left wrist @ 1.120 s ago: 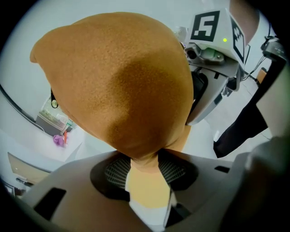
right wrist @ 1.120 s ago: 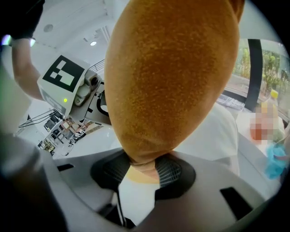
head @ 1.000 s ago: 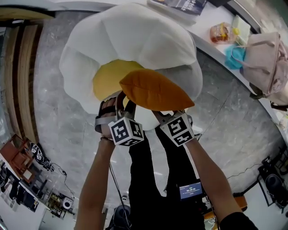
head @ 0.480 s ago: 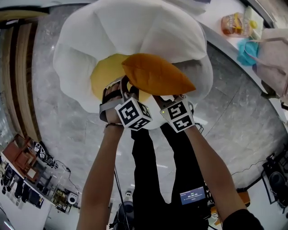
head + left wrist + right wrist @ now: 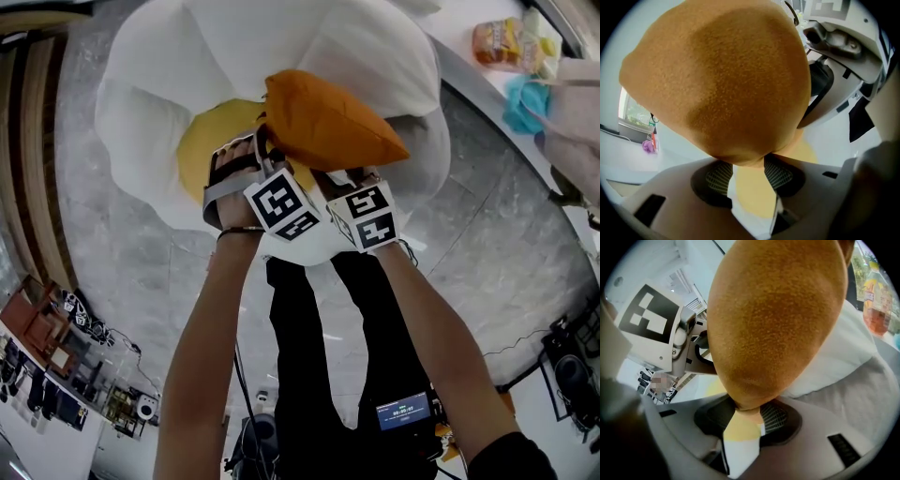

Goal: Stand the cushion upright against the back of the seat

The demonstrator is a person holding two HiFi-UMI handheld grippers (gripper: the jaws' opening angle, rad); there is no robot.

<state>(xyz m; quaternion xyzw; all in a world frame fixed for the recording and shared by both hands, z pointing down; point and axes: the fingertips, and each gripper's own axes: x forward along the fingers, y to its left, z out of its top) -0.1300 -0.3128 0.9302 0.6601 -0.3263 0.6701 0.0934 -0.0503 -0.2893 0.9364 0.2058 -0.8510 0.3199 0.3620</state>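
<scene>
Fingers point(image 5: 717, 176) of the left gripper point(image 5: 746, 165): dark ribbed pads, clamped on a pinched fold at the near edge of the cushion point(image 5: 328, 122). Fingers point(image 5: 774, 418) of the right gripper point(image 5: 749, 414): same pads, gripping a neighbouring gathered corner. Cushion: orange, plump, lens-shaped, with a short suede-like nap, tapering to points; held over the yellow centre point(image 5: 211, 141) of the seat point(image 5: 375, 47), contact with it not determinable. Seat: large, soft, white, with puffed petal-like lobes round a smooth yellow disc. Step, as judged: placement, cushion brought in but not yet stood up. Next move likely calls for setting the gripped edge down on the disc, tipping the free edge against the rear lobes, and releasing only once it leans.
</scene>
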